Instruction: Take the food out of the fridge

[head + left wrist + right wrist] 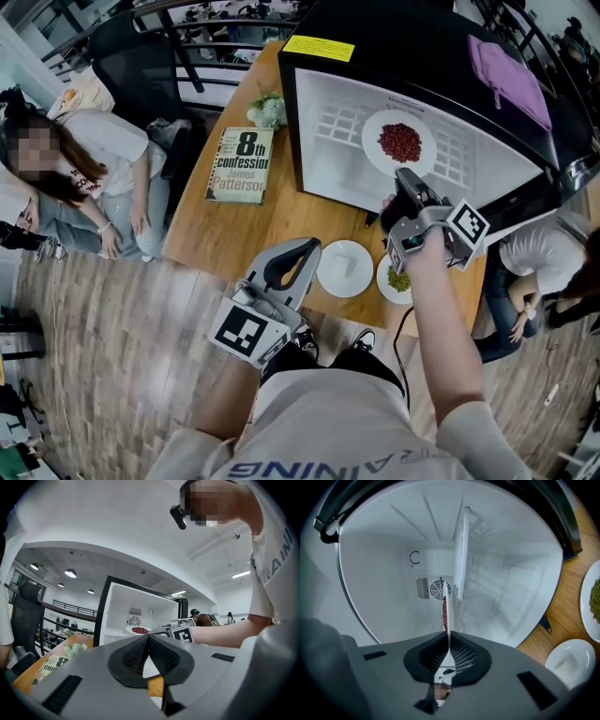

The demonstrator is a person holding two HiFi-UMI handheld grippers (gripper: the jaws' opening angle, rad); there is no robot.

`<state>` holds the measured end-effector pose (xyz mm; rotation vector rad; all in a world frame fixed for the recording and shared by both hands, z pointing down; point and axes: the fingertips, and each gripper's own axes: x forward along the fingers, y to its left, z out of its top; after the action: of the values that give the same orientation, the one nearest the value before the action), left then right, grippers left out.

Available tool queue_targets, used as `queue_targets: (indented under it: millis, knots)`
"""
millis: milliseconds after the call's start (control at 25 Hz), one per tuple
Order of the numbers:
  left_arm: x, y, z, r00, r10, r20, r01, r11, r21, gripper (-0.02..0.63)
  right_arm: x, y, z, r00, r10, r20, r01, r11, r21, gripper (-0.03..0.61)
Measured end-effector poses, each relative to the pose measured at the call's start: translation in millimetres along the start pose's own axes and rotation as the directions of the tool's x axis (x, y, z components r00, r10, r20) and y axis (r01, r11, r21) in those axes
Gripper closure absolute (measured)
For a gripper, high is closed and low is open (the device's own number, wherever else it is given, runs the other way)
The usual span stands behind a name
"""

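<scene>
The fridge stands open on the wooden table. On its shelf is a white plate of red beans. My right gripper reaches into the fridge and is shut on the near rim of this plate. In the right gripper view the plate shows edge-on, running into the shut right gripper, with the beans beside it. My left gripper hangs near the table's front edge, shut and holding nothing. In its own view the left gripper points at the fridge.
An empty white dish and a plate of green food sit on the table in front of the fridge. A book and white flowers lie left of it. A purple cloth rests on the fridge. People sit at both sides.
</scene>
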<state>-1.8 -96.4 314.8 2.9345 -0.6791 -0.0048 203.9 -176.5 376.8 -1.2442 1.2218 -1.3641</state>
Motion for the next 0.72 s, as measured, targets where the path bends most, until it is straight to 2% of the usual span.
queue_targets:
  millis: [360,520,720]
  knots:
    - [-20,13,3,0.996,0.087,0.006,-0.087,0.996,0.011,0.606,-34,18,-42,0.991,0.044,-0.124,-0.051,0.997,-0.054,0.549]
    - [-33,19,-1,0.99,0.138,0.002,-0.138,0.99,0.017,0.606,-52,4,-70,0.98,0.031,-0.196,-0.045,0.997,-0.066,0.549]
    - [-55,27,-8,0.979,0.204,-0.016,-0.203,0.979,0.018,0.606,-66,-36,-107,0.954,-0.032,-0.298,0.005,0.996,-0.091,0.549]
